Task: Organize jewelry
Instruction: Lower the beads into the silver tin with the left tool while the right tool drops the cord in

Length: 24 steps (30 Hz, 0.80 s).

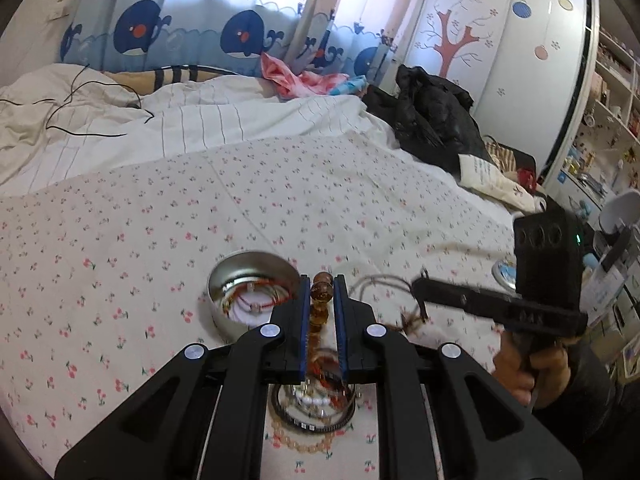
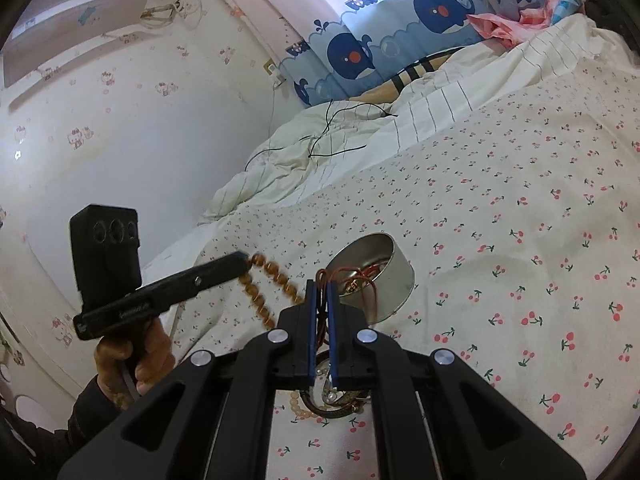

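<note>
- Up close, the left gripper [image 1: 322, 280] has its blue-padded fingers closed on an amber bead bracelet [image 1: 320, 294]; round brown beads show at the tips and the rest of the strand hangs down between the pads.
- From the right wrist view, that same left gripper [image 2: 242, 260] is held above the cherry-print bedsheet [image 2: 520, 240], with the amber bead bracelet [image 2: 260, 300] dangling in a loop from its tip.
- The right gripper [image 2: 323, 280] is clamped on a thin brown cord [image 2: 322, 276], whose loops poke out above the pads and run down between them.
- In the left wrist view, the right gripper [image 1: 418, 284] sits to the right, the brown cord [image 1: 384, 280] trailing blurred from its tip.
- A round metal tin [image 1: 252, 280] rests on the sheet just left of the left fingers, holding red and pale string bracelets [image 1: 256, 300].
- Beneath the grippers lies a second round dish [image 1: 312, 404] with pearl-like beads, a dark ring and a peach bead strand [image 1: 300, 442] at its edge.
</note>
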### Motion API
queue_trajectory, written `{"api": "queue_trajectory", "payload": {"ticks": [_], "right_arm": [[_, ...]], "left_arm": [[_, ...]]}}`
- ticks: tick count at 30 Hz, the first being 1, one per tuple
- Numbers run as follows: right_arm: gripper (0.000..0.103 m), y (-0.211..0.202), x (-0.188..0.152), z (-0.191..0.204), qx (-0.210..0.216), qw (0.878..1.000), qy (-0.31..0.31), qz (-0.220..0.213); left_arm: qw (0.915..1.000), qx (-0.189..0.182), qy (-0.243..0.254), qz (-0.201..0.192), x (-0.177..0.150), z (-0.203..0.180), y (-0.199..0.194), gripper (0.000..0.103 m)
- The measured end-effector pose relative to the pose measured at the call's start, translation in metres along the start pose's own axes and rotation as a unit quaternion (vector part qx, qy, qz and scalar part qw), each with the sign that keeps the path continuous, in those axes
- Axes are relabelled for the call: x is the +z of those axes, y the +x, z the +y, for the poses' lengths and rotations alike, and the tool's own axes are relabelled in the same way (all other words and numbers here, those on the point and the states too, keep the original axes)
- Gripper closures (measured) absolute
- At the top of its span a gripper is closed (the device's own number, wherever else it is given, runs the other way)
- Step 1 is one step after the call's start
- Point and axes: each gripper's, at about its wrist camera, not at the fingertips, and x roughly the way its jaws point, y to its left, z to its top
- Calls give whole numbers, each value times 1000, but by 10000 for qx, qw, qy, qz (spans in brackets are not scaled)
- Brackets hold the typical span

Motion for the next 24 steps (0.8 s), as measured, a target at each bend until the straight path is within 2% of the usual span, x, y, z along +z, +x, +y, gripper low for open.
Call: {"api": "queue_trajectory", "payload": {"ticks": [6, 12, 17, 22, 24], "right_arm": [[96, -6, 3, -4, 47, 9998, 152, -118], [96, -11, 5, -6, 116, 9995, 249, -181], [96, -13, 5, -6, 184, 9992, 284, -198], [96, -13, 5, -6, 176, 9992, 287, -207], [97, -12, 4, -6, 158, 9993, 288, -192]], "left_arm": [[9999, 107, -121, 51, 21, 3, 30, 93], [9988, 264, -352, 194, 26, 13, 66, 93], [9963, 579, -515, 367, 16, 24, 89, 93], [9887, 1218, -465, 737, 4, 37, 103, 92], [9888, 1187, -503, 749, 2, 43, 102, 92]]}}
